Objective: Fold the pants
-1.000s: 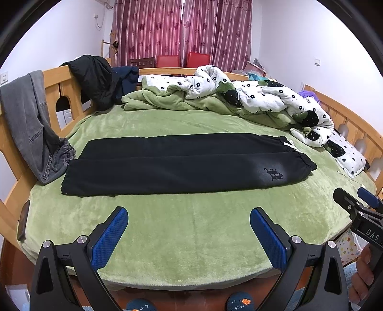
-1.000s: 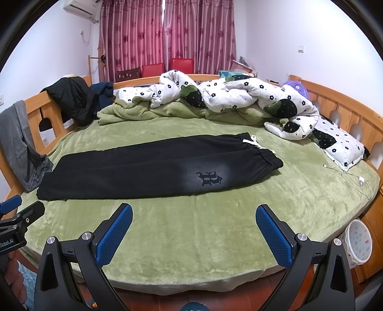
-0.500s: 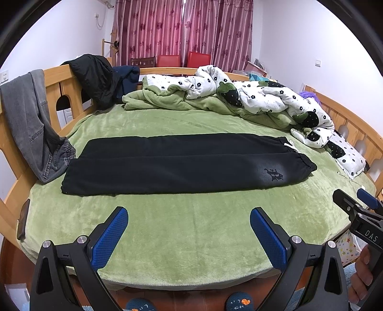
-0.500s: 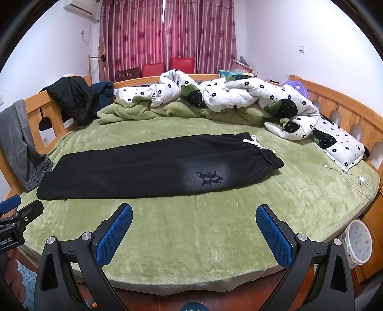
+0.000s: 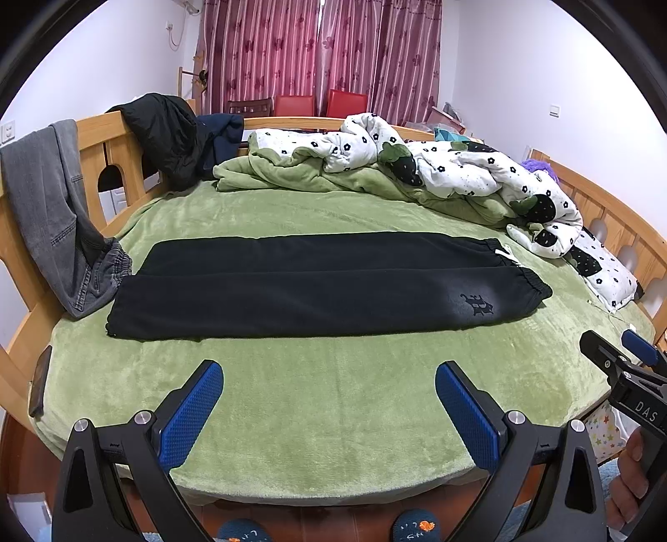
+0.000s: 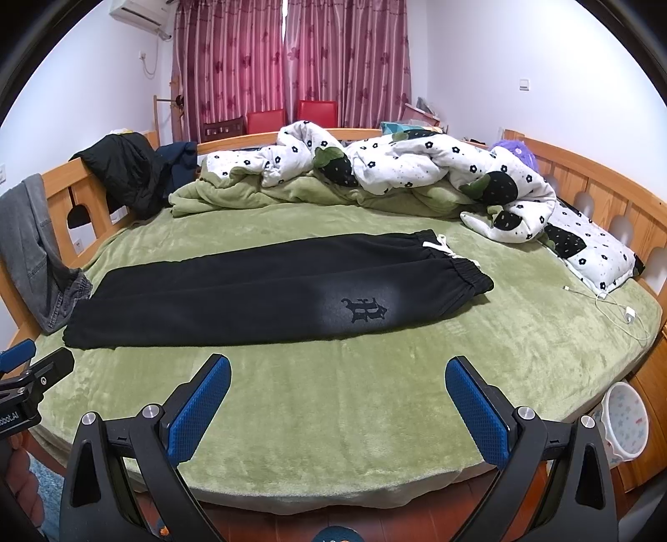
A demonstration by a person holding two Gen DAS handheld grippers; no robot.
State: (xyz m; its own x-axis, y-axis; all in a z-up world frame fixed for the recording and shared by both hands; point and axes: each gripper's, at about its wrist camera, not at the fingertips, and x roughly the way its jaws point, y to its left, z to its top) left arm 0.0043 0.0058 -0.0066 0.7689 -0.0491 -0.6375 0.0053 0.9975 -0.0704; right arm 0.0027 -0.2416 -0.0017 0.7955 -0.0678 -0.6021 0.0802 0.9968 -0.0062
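- Green plush bedding covers a round bed ringed by a wooden rail; pink patterned curtains hang behind it.
- Compared with a second ago almost nothing differs: the pants, both grippers and the clutter sit where they were, with only a slight drift of the framing.
- Black pants lie flat across the middle of the bed, folded lengthwise so one leg rests on the other, elastic waistband toward the right and cuffs toward the left.
- Their cloth looks soft and matte; a gothic emblem sits on a faded grey patch near the waist, and a white drawstring shows at the waistband.
- Left gripper hovers above the near edge of the bed, its blue textured pads spread wide and holding nothing.
- Right gripper hovers likewise, pads wide apart and empty, short of the pants.
- A crumpled white flowered quilt and a green blanket lie heaped at the far side.
- Grey jeans and a black jacket hang over the rail.
- Only the right view shows a white charger and cable and a wall air conditioner.
- Only the left view shows a hand gripping the other tool's handle, and slippers below.
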